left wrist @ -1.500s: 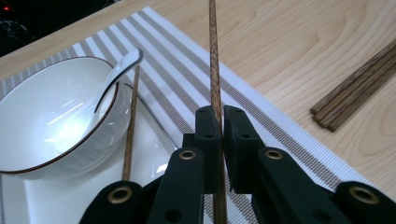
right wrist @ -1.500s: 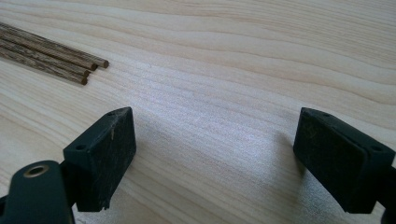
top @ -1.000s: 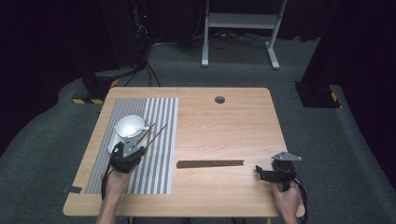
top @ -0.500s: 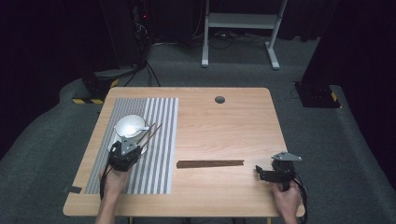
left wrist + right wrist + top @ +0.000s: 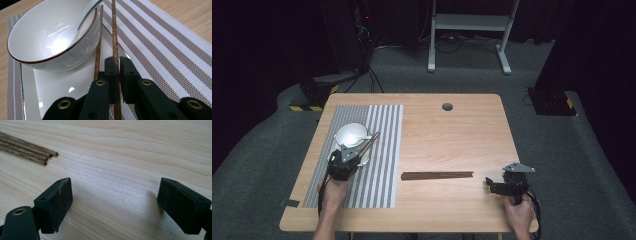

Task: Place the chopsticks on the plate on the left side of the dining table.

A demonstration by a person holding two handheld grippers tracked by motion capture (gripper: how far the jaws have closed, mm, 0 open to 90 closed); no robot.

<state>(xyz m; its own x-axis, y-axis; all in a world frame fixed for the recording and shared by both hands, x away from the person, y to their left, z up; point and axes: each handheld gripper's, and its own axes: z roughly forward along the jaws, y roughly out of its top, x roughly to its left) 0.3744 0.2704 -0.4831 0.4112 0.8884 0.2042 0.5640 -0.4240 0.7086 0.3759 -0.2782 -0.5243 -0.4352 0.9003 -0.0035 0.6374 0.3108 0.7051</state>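
Observation:
My left gripper (image 5: 119,75) is shut on one brown wooden chopstick (image 5: 115,37), which points past the right side of a white bowl (image 5: 47,40). The bowl has a brown rim and holds a white spoon (image 5: 75,27). A second chopstick (image 5: 98,45) lies just left of the held one, beside the bowl on a white square plate (image 5: 60,87). In the high view the left gripper (image 5: 356,157) sits on the striped placemat (image 5: 382,165), just near of the bowl (image 5: 351,134). My right gripper (image 5: 490,186) stands open over bare wood, right of a bundle of chopsticks (image 5: 437,175).
The right gripper view has the bundle's ends (image 5: 37,153) at the upper left, well clear of the open jaws. A round cable hole (image 5: 447,106) sits near the table's far edge. Bare wooden tabletop (image 5: 452,140) lies between placemat and right edge.
The held chopstick's far tip has swung left, closer to the bowl, with the left gripper shifting slightly. The right gripper has stayed still.

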